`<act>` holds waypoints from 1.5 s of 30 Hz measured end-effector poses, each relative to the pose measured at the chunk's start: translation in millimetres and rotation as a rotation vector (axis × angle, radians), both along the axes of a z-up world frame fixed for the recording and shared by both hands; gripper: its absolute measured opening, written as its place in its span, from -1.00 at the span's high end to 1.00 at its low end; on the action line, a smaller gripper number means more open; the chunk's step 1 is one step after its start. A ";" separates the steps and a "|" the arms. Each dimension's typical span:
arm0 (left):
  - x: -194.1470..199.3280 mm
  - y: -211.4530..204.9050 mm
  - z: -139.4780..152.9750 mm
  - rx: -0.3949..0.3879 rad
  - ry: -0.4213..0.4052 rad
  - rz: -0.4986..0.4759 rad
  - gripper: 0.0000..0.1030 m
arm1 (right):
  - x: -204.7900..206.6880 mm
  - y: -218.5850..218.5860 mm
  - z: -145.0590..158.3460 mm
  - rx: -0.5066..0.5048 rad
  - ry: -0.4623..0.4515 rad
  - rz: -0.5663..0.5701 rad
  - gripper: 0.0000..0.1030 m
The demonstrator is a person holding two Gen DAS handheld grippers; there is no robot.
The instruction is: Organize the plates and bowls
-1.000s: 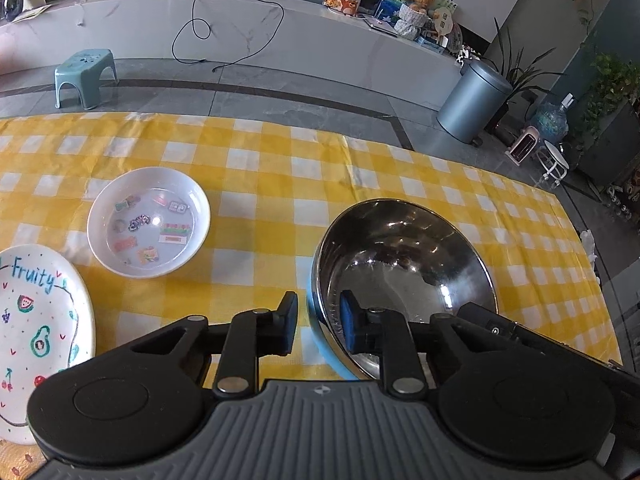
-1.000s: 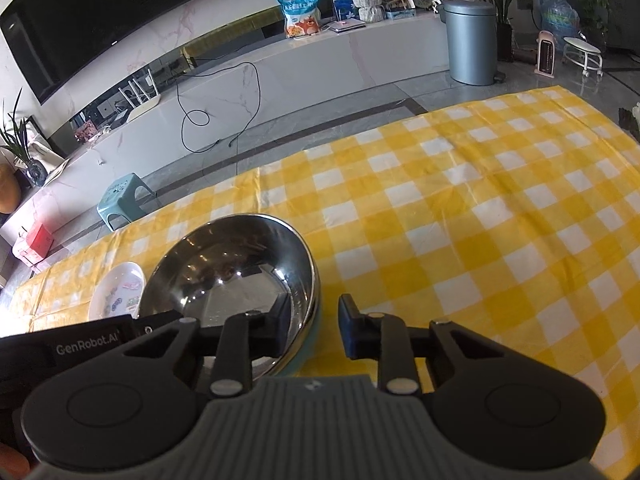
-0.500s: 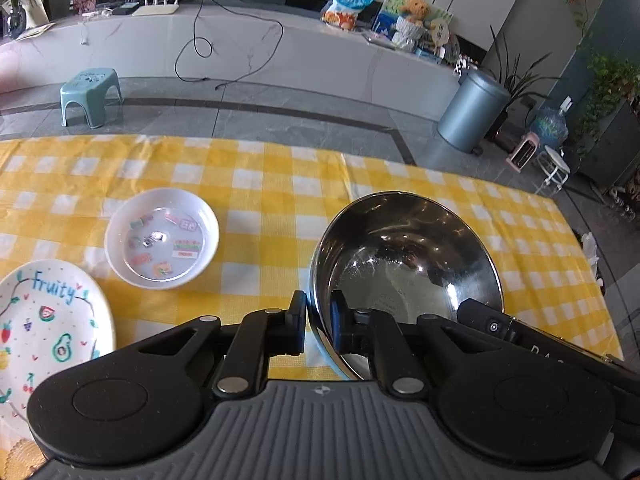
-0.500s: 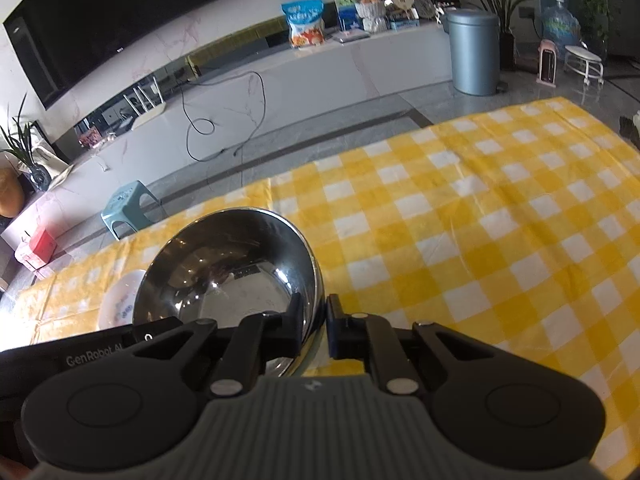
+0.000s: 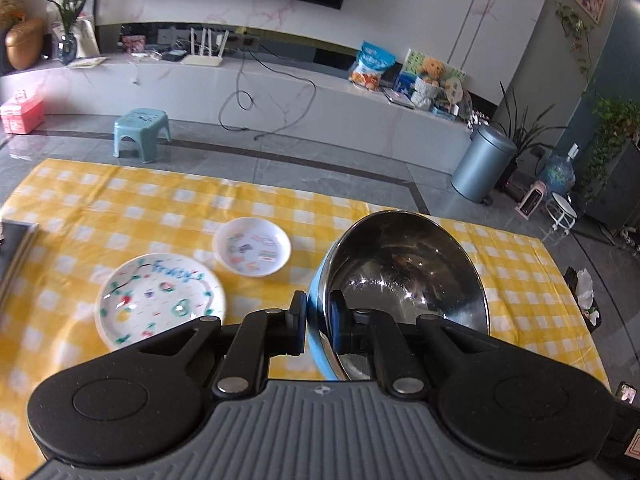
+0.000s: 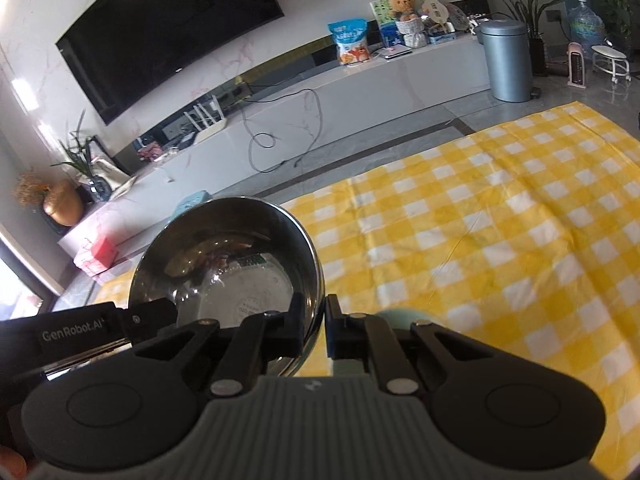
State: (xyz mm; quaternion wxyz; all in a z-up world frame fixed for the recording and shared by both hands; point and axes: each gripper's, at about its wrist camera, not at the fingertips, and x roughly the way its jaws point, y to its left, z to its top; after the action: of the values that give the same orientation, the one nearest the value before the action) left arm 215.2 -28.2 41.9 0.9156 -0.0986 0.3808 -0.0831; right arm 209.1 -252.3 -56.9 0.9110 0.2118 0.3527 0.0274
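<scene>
A steel bowl (image 5: pixel 404 276) with a blue outer shell hangs above the yellow checked tablecloth (image 5: pixel 132 208), held from both sides. My left gripper (image 5: pixel 320 326) is shut on its near left rim, one pad inside and one outside. Seen from the right wrist, the steel bowl (image 6: pixel 228 256) is pinched at its right rim by my right gripper (image 6: pixel 314 328), also shut. A white "Fruity" plate (image 5: pixel 160 300) lies on the cloth left of the bowl. Behind that plate sits a small white dish with stickers (image 5: pixel 252 246).
A dark flat object (image 5: pixel 16 248) lies at the table's left edge. Beyond the table are a teal stool (image 5: pixel 140 130), a grey bin (image 5: pixel 482 164) and a long white counter (image 5: pixel 280 96). Open cloth (image 6: pixel 500 220) stretches to the right of the bowl.
Both grippers shut on the bowl's rim and lifted it off the cloth. The views rose and tilted up, so the plate and small dish now appear farther away.
</scene>
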 end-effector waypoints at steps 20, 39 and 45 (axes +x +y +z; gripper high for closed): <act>-122.1 76.3 -6.9 -0.119 0.030 0.165 0.75 | -118.1 45.9 14.2 0.073 0.002 0.129 0.86; -142.4 91.5 -60.4 -0.159 0.203 0.187 0.77 | -130.4 53.2 -21.6 0.018 0.121 0.146 0.87; -139.2 88.8 -63.4 -0.139 0.211 0.180 0.77 | -124.4 52.3 -30.8 0.038 0.154 0.138 0.87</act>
State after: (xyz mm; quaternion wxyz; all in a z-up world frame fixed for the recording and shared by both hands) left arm 76.0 60.6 -21.5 0.8654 -0.2034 0.4577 -0.0160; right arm 84.7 -200.0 -87.7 0.8731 0.2056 0.4346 0.0803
